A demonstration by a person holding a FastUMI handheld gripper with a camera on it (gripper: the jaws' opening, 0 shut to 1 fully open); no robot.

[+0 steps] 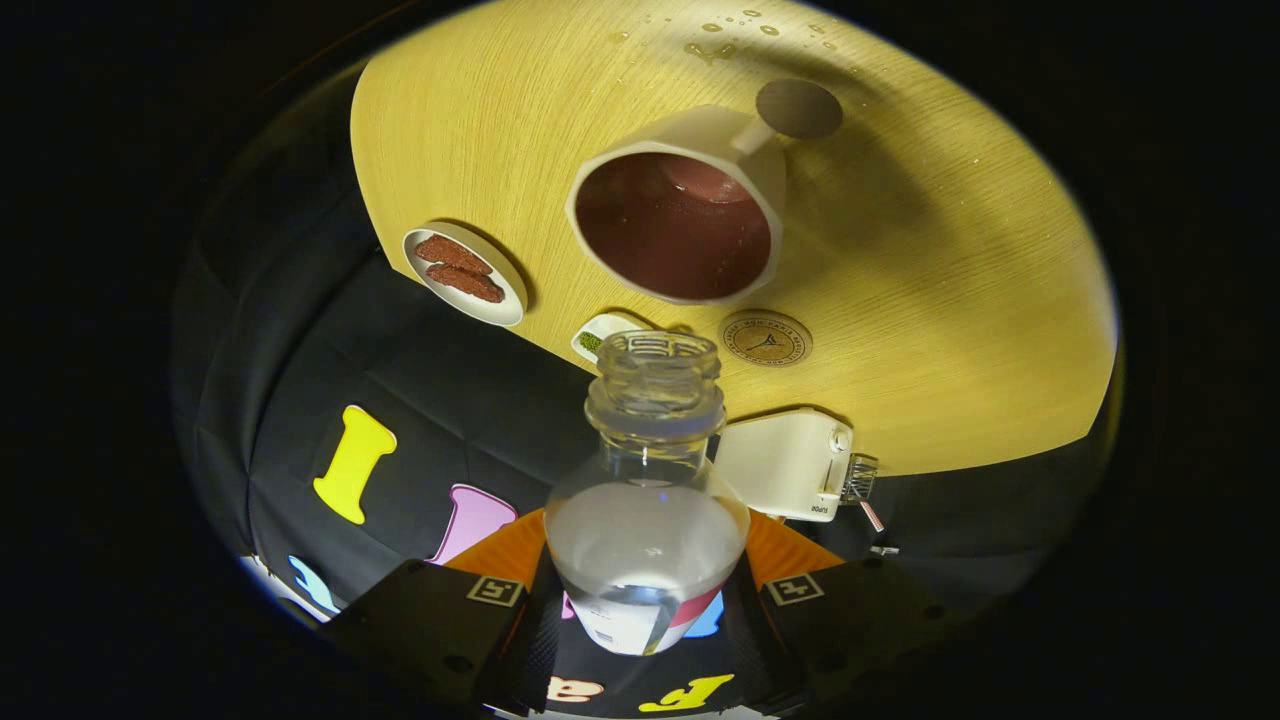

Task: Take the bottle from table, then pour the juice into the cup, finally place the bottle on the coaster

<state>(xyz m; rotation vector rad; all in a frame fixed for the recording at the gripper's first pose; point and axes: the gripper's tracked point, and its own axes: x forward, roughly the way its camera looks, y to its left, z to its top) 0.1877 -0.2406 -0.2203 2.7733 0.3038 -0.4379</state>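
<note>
Clear plastic bottle (pixel 647 480), uncapped, sits clamped between both fingers of the tool (pixel 640 610) at lower centre, mouth toward a white cup (pixel 700 180) of dark juice on the wooden worktop (pixel 950 300); a round coaster (pixel 765 338) lies between them.

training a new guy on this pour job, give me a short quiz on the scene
1. True or false: the tool is shut on the bottle.
2. What sits on the table closest to the bottle's open mouth? A) coaster B) plate of food C) dark disc
3. Fill in: the cup holds a dark ____ liquid.

Key
1. True: both fingers press its sides, and the bottle is tipped toward the cup.
2. A: the coaster lies just beyond the mouth, beside the cup.
3. Reddish; the bottle itself looks nearly clear, with no cap on.
</note>
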